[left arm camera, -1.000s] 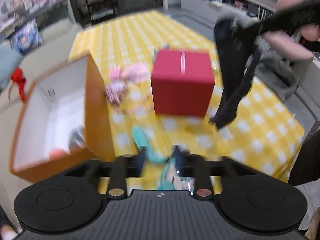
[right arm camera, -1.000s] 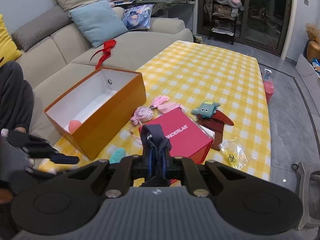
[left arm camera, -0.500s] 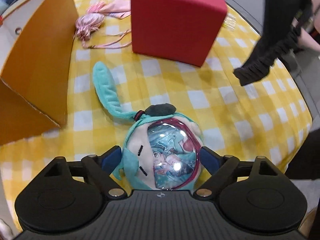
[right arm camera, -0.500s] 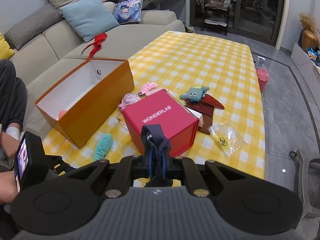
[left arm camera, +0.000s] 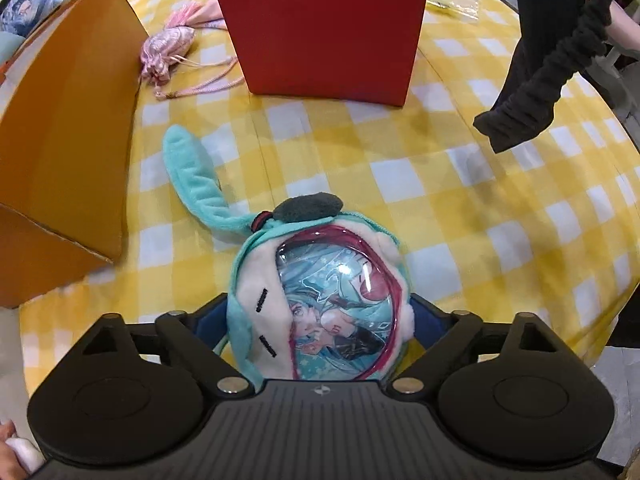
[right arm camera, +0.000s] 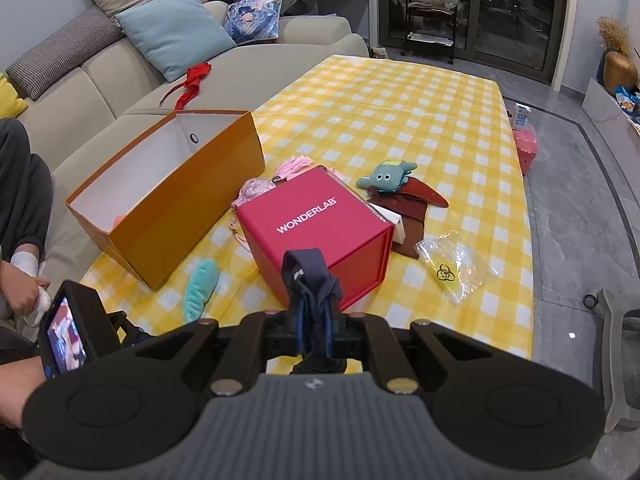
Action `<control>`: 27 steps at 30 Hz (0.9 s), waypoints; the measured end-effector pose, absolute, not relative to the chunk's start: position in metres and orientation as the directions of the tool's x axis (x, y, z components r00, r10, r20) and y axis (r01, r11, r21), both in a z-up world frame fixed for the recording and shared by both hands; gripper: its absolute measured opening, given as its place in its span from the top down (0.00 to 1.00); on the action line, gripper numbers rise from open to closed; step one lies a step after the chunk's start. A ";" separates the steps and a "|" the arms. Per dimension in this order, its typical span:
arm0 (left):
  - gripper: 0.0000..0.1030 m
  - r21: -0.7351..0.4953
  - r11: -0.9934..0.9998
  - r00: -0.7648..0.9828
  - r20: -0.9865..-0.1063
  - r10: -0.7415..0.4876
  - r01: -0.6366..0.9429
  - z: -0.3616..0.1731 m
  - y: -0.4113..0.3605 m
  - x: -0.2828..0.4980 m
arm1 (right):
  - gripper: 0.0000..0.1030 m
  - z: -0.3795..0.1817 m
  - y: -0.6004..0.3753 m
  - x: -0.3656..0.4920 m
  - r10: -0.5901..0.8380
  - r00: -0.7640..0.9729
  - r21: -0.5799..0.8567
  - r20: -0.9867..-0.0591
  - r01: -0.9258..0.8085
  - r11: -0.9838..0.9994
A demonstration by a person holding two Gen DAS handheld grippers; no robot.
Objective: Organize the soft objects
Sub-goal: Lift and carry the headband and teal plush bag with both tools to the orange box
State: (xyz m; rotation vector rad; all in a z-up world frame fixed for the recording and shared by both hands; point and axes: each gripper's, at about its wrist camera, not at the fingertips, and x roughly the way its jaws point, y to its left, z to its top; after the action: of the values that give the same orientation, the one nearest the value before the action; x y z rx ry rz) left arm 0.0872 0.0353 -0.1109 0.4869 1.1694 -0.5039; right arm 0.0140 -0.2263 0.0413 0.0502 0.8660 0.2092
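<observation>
A teal plush pouch (left arm camera: 316,296) with a clear picture window lies on the yellow checked tablecloth (left arm camera: 460,200), and its long ear (right arm camera: 202,288) points toward the orange box. My left gripper (left arm camera: 320,320) points steeply down over it, open wide, with a blue pad on each side of the pouch and neither squeezing it. My right gripper (right arm camera: 314,320) is shut on a dark sock (right arm camera: 310,280), which hangs above the cloth at the right of the left wrist view (left arm camera: 532,100).
An open orange box (right arm camera: 180,208) stands left of the pouch and a red box (right arm camera: 320,224) stands just beyond it. A pink drawstring pouch (left arm camera: 164,48), a teal elephant toy (right arm camera: 386,176), brown leather pieces (right arm camera: 416,204) and a clear plastic bag (right arm camera: 456,268) lie farther back. The sofa (right arm camera: 120,80) runs along the left.
My left gripper came down over the teal pouch and its jaws spread wide, so the pouch now sits between them. The right gripper with the sock sank slightly toward the red box.
</observation>
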 end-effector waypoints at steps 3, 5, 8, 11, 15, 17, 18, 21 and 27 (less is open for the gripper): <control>0.01 0.114 0.774 0.330 -0.935 -0.127 0.623 -0.100 0.039 0.083 | 0.92 0.041 -0.227 0.014 0.200 0.631 0.126 -0.749 -0.160 0.979; 0.01 0.094 0.779 0.337 -0.928 -0.156 0.620 -0.088 0.043 0.083 | 0.92 0.043 -0.226 0.013 0.198 0.634 0.124 -0.747 -0.160 0.979; 0.01 0.082 0.789 0.374 -0.907 -0.195 0.609 -0.060 0.050 0.087 | 0.92 0.047 -0.226 0.012 0.196 0.640 0.119 -0.743 -0.163 0.979; 0.01 0.056 0.809 0.415 -0.878 -0.239 0.585 -0.025 0.063 0.094 | 0.92 0.055 -0.223 0.012 0.198 0.650 0.114 -0.734 -0.169 0.979; 0.01 0.042 0.833 0.480 -0.833 -0.275 0.551 0.022 0.081 0.110 | 0.92 0.071 -0.212 0.017 0.203 0.665 0.100 -0.718 -0.190 0.977; 0.01 0.045 0.839 0.506 -0.815 -0.282 0.542 0.043 0.088 0.117 | 0.92 0.078 -0.205 0.022 0.209 0.671 0.092 -0.711 -0.205 0.974; 0.01 0.047 0.842 0.517 -0.807 -0.286 0.538 0.052 0.093 0.122 | 0.92 0.082 -0.200 0.024 0.212 0.674 0.089 -0.708 -0.214 0.973; 0.01 0.072 0.845 0.552 -0.786 -0.279 0.529 0.076 0.105 0.135 | 0.92 0.096 -0.181 0.035 0.229 0.681 0.075 -0.695 -0.248 0.966; 0.01 0.136 0.853 0.606 -0.759 -0.237 0.504 0.099 0.127 0.160 | 0.92 0.124 -0.140 0.065 0.274 0.693 0.066 -0.667 -0.311 0.948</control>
State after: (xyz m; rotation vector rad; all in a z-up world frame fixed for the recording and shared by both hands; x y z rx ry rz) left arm 0.1595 0.1268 0.0988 0.3565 0.8145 -0.4390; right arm 0.0649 -0.1397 0.1239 -0.0534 0.7361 0.3273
